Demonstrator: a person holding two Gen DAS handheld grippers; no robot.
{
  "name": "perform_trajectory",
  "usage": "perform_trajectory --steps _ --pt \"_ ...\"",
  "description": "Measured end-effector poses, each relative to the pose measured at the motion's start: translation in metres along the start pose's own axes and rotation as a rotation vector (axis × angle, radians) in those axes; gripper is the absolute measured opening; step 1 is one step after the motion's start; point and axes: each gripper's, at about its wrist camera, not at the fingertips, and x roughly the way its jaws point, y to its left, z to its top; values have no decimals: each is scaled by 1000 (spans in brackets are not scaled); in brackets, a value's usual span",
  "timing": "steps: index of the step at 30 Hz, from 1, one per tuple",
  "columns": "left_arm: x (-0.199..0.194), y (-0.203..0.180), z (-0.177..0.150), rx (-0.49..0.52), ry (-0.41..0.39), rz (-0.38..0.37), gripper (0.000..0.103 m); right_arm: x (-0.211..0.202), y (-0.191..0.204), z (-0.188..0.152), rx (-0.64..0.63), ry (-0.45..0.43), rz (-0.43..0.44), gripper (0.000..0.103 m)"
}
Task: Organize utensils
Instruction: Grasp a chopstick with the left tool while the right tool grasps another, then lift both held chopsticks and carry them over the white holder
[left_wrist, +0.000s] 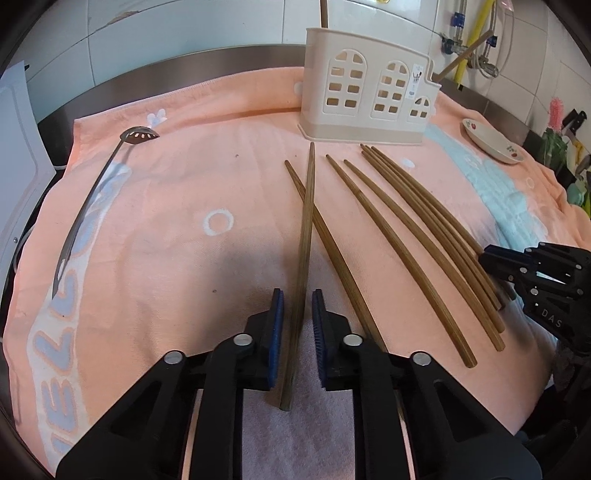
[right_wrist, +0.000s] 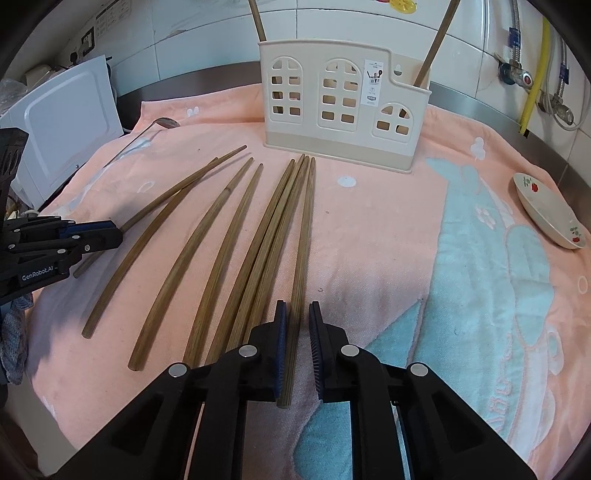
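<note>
Several long wooden chopsticks lie on a pink towel (left_wrist: 166, 206) in front of a cream utensil holder (left_wrist: 365, 92), which also shows in the right wrist view (right_wrist: 332, 107) with two sticks standing in it. My left gripper (left_wrist: 297, 295) straddles one chopstick (left_wrist: 306, 236); the pads stand slightly apart from it. My right gripper (right_wrist: 297, 306) straddles the rightmost chopstick (right_wrist: 303, 236), with small gaps at the pads. A slotted metal spoon (left_wrist: 96, 199) lies at the left.
A small flowered dish (right_wrist: 546, 210) sits at the towel's right side. A white appliance (right_wrist: 62, 122) stands off the left edge. Pipes and a yellow hose (right_wrist: 532, 77) run on the tiled wall behind.
</note>
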Motion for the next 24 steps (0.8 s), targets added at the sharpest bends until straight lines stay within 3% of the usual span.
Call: perform_trajectory --steps 8,12,24 --pt "5 -3 1 12 17 15 13 1 3 1 -26 -3 -22 12" --pt "6 -6 1 22 16 39 7 1 5 0 -34 -9 -37 8" --pt "-15 -7 7 7 -32 14 5 -26 -7 6 5 -70 -29 6"
